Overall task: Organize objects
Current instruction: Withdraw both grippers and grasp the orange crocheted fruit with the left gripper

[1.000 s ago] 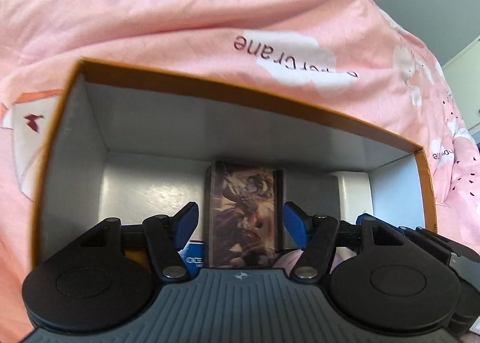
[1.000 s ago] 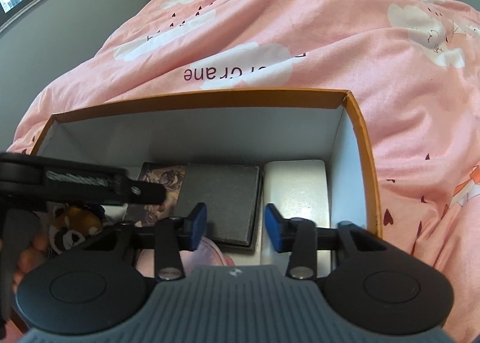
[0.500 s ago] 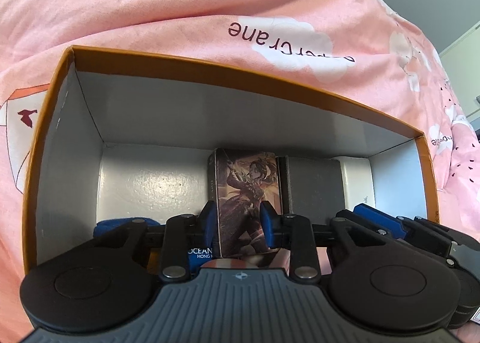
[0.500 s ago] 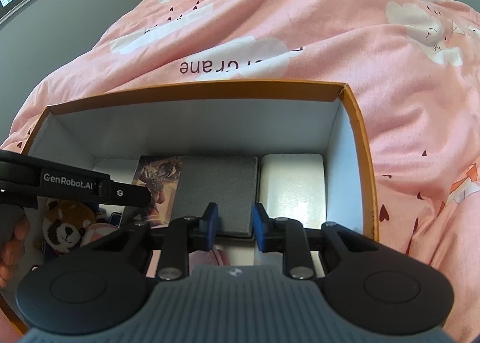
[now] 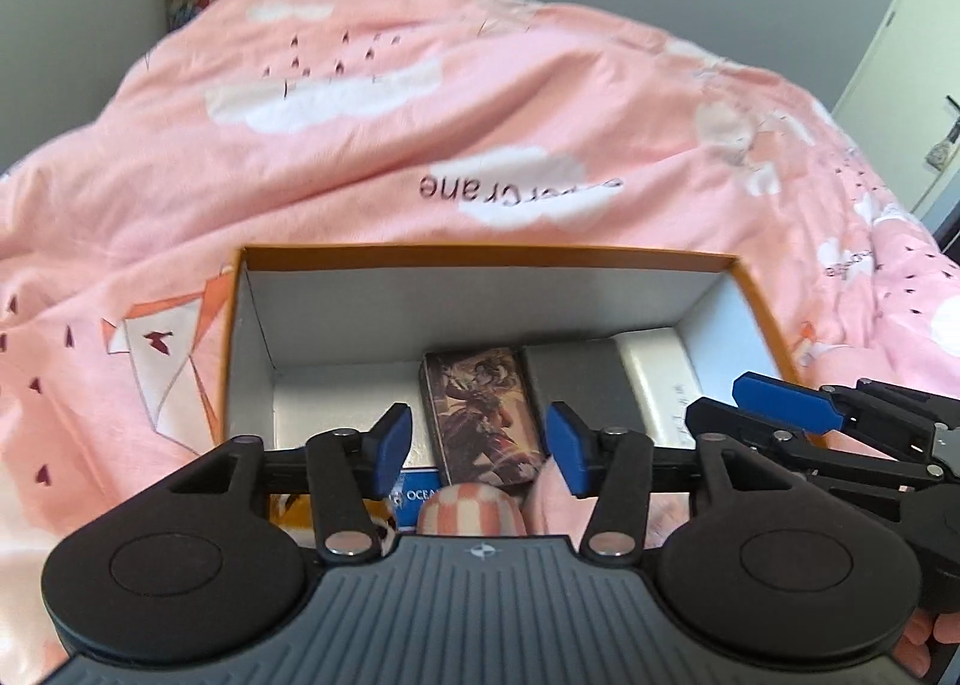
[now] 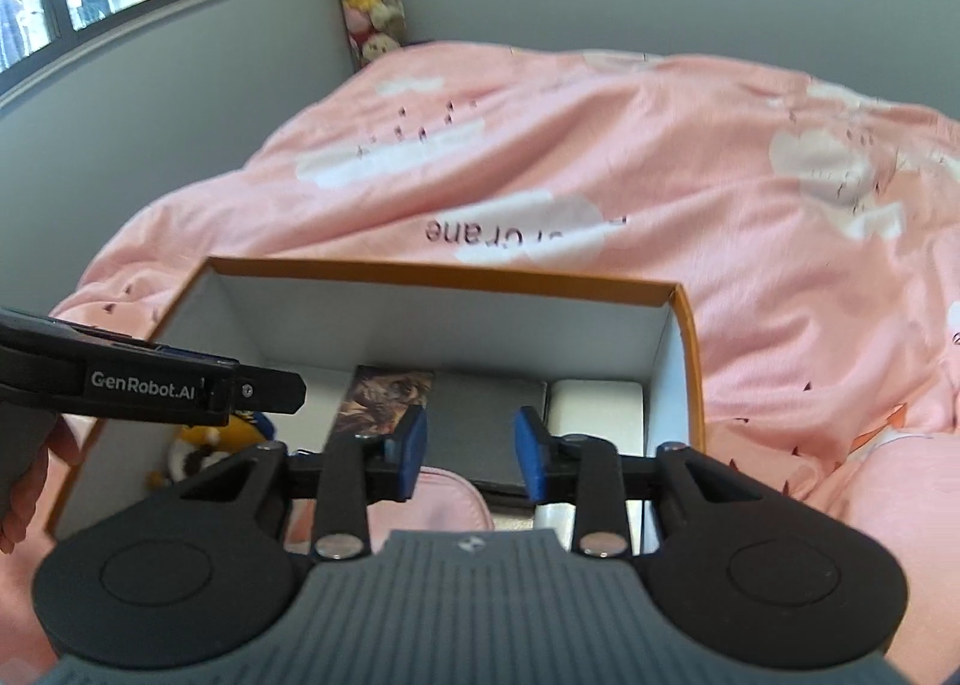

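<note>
The near end of the box is hidden behind the gripper bodies in both views, so its contents are only partly seen. In the left wrist view a blue item with white letters, a pink-and-white checked round thing and a pink soft thing peek above the gripper body at lower centre; what they are is hard to tell. A toy with an orange and white face shows at the lower left of the right wrist view, half covered.

The box, orange outside and white inside, sits on a pink quilt. Along its far wall lie a picture card box, a dark grey case and a white case, side by side and touching.

The left gripper is opening, with nothing between its pads. The right gripper is also opening, with nothing between its pads.
</note>
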A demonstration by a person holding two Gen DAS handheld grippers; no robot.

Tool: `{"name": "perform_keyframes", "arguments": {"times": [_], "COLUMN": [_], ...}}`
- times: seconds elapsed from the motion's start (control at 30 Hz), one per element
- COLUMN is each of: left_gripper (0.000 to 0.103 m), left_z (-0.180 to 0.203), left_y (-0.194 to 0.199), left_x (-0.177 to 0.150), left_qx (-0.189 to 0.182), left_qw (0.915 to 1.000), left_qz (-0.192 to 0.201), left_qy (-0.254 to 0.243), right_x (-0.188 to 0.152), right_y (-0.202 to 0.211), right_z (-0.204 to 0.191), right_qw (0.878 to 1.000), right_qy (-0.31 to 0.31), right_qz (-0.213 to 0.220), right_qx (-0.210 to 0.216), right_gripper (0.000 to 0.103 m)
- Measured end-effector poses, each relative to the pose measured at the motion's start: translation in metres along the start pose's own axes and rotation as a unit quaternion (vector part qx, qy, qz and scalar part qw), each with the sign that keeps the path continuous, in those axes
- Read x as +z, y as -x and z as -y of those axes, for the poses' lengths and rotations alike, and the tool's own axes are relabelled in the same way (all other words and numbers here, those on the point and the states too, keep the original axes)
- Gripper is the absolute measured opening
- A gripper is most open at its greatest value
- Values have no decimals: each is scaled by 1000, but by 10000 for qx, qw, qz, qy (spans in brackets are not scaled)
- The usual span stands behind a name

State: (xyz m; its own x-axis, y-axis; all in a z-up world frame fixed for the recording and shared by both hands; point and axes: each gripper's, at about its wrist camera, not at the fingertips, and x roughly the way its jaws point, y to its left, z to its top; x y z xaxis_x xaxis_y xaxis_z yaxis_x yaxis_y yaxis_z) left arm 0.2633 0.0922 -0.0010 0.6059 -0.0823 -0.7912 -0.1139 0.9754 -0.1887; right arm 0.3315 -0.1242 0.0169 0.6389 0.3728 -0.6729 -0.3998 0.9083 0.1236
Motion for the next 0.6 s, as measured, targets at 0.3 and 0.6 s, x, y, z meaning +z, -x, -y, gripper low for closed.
{"name": "perform_keyframes", "arguments": {"times": [0.3,0.6], "left_gripper": [59,58], "left_z": [16,2], "left_y": [73,112], "left_x": [-34,-89], "left_qx": [386,652], "left_qw": [9927,9921], "left_qz": [998,885], "left_qy": [-563,-600], "right_x": [-30,-68], "right_y": [70,111], "right_z": [-27,-55], "right_qw": [9964,9922], "right_qy": [50,-58], "right_qz": [816,1062], "right_qx": [242,656], "right_gripper": [61,67]}}
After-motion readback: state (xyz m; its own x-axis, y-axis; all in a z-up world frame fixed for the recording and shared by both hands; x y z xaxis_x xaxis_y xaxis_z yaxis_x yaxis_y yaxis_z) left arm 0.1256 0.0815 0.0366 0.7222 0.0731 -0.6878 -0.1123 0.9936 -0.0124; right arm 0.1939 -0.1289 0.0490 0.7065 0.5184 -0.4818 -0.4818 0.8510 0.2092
